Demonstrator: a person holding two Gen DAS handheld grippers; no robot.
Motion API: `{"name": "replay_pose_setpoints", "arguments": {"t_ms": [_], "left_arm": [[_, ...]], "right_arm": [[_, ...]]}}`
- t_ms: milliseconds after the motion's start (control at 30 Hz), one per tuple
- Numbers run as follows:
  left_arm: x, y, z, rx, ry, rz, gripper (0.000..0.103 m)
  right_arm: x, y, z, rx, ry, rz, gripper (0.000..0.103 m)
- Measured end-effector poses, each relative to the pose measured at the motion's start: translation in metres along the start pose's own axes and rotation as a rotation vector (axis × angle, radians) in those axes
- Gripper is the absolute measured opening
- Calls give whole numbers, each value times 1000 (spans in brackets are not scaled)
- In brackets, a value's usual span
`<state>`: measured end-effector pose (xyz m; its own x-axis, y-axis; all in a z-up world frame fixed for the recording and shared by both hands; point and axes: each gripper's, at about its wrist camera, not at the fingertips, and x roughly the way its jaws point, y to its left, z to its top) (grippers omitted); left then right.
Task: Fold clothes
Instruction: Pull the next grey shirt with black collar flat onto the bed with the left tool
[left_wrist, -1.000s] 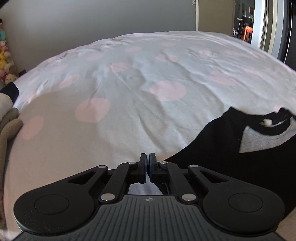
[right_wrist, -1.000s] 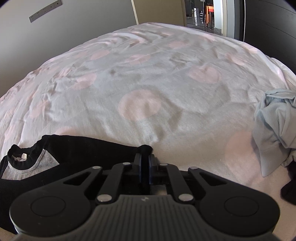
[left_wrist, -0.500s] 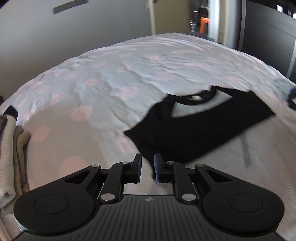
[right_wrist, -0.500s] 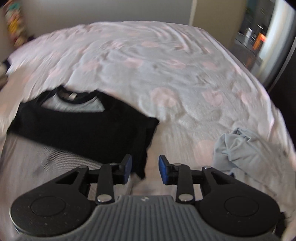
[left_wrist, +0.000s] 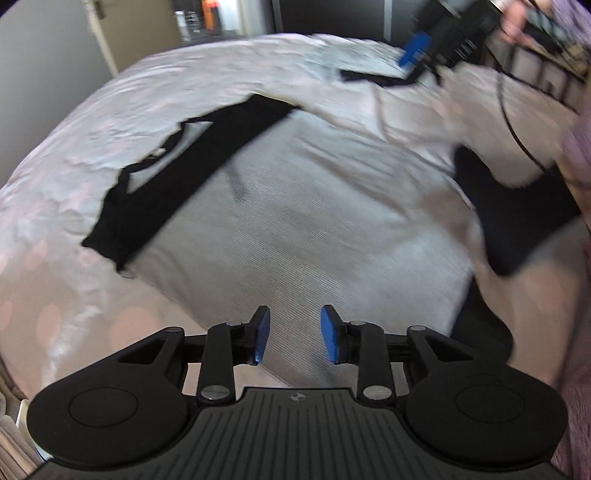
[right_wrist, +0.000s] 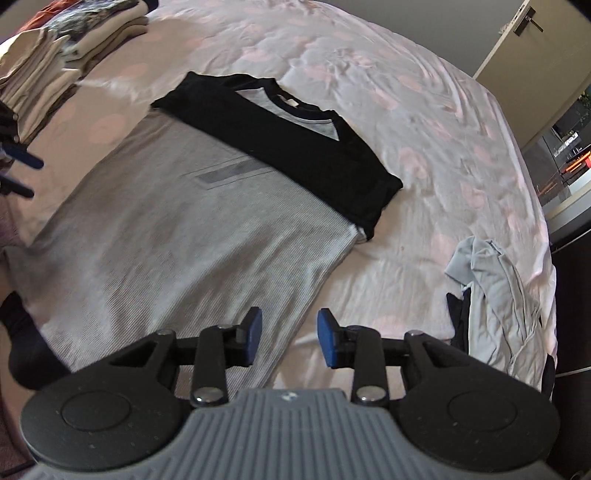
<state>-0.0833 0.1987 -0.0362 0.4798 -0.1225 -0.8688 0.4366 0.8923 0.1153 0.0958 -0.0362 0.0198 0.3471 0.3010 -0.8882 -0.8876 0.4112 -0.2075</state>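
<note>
Left wrist view: the left gripper (left_wrist: 294, 334) hangs over the near part of the bed with its blue pads spread apart and nothing between them. Straight ahead of it lies the grey-and-black shirt (left_wrist: 295, 229), spread flat on the spotted bedspread (left_wrist: 66, 192); its black shoulder band runs ahead and to the left of the claw. Far ahead and to the right, blurred, the right gripper (left_wrist: 419, 55) shows one blue pad above a dark strip of cloth (left_wrist: 369, 77). Nearer on the right a black sleeve-like piece (left_wrist: 517, 206) lies at the shirt's side. Nothing lies between this claw and the shirt's hem.

Right wrist view: the right gripper (right_wrist: 289, 338) also stands with jaws parted and empty, poised over the shirt's (right_wrist: 177, 236) near right edge. The black band with the neck opening lies well ahead, slightly left. To the right of the claw, apart from the shirt, sits a crumpled pale blue garment (right_wrist: 498, 295) with dark cloth under it. Far ahead to the left a stack of folded clothes (right_wrist: 55, 48) rests on the bedspread (right_wrist: 424, 110). At the left edge the left gripper's blue fingertips (right_wrist: 22, 158) show, spread apart.
</note>
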Motion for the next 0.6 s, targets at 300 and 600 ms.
{"name": "replay_pose_setpoints", "arguments": {"t_ms": [300,600], "left_arm": [[11,-67,-28,158,117,-18,48],[48,-66,-20,75,223,-73,48]], "right_arm": [[-9,18,-25,-79,-13,-20,41],[4,37,-39,-140,-15,54,43]]}}
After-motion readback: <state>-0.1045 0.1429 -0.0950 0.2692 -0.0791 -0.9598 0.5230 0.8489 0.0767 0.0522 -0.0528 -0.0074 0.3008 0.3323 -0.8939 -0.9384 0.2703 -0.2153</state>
